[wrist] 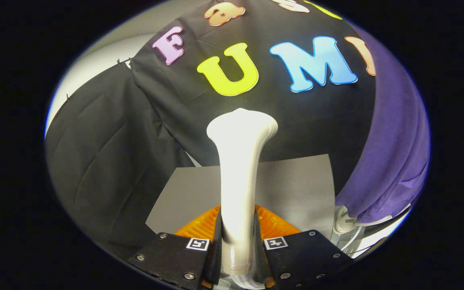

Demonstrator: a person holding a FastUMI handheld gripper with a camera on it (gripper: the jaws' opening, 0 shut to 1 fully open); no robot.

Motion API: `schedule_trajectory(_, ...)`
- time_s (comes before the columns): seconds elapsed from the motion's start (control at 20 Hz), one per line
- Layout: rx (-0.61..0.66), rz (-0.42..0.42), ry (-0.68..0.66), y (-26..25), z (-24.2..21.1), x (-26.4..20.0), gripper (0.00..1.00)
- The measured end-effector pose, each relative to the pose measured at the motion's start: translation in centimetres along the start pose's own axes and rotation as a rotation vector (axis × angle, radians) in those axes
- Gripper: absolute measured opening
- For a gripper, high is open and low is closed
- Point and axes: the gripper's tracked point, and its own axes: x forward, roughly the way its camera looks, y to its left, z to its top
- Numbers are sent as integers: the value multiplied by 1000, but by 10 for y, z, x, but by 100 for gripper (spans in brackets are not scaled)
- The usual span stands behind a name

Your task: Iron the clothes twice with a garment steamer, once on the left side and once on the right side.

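The tool [238, 237] is gripping the garment steamer [240, 169] by its slim handle, w/ both fingers pressing on it from either side, so the gap is narrow, about as wide as the handle. The steamer is standing roughly upright between the fingers, its flared head [242, 123] pointing up and away from the camera, and a cord or hose is leaving the handle's base below the fingers. Holding it low on the handle is probably keeping the head free to sweep over fabric.

The purple garment [393, 153] is hanging off to the right of the steamer, well apart from the head, not touching it. It is hanging vertically, prob. so the steam can run down each side. Below its hem a white stand or base [342, 223] is showing, detail too small to tell. A grey table [296, 189] is lying beyond the fingers, behind the handle.

Judging by this, neither pass is under way yet; the head would need to swing right toward the cloth.
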Motion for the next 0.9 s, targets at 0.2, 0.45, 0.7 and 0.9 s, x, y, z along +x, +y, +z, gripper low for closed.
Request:
schedule_trajectory(0.2,-10,3,-48,2,-19,-46,35)
schedule_trajectory(0.45,-34,-3,-59,1,-62,-91,35)
schedule_trajectory(0.7,-31,-27,-68,-9,-106,-130,35)
schedule_trajectory(0.9,-25,-49,-114,-12,-136,-165,35)
